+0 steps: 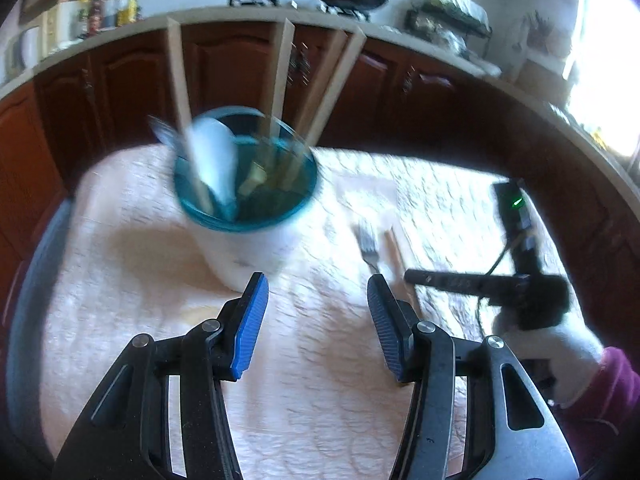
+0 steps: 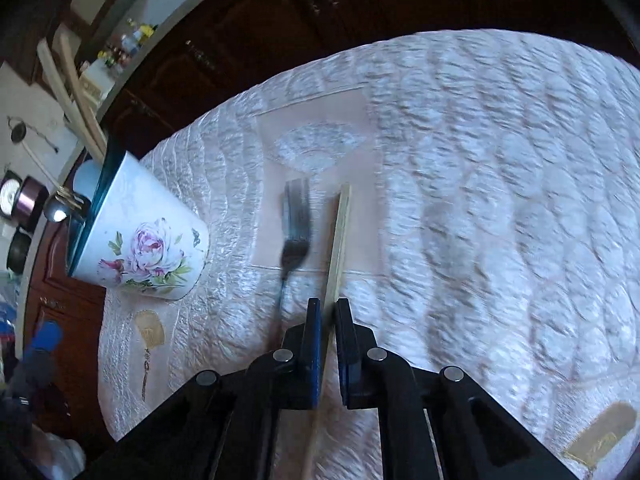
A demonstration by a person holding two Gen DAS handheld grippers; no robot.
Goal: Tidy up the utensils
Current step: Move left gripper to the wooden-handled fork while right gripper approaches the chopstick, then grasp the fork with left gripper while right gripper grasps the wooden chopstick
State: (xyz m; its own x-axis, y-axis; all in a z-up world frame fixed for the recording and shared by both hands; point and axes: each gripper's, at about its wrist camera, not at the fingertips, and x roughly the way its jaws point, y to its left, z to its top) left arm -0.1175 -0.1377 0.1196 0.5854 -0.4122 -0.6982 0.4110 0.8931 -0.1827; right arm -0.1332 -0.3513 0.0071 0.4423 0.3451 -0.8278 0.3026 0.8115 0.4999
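A white floral pot with a teal rim (image 1: 244, 200) (image 2: 138, 236) stands on the quilted table and holds several wooden sticks and spoons. My left gripper (image 1: 318, 300) is open and empty, just in front of the pot. A metal fork (image 2: 296, 228) (image 1: 368, 246) and a flat wooden stick (image 2: 340, 236) (image 1: 394, 252) lie side by side on the cloth. My right gripper (image 2: 328, 310) is shut on the wooden stick, near its close end. The fork lies just left of it, untouched.
The quilted pale tablecloth (image 2: 500, 200) covers the table. Dark wooden cabinets (image 1: 120, 92) and a counter with pots and bottles stand behind. The right gripper's body and the gloved hand (image 1: 548, 332) show at the right of the left wrist view.
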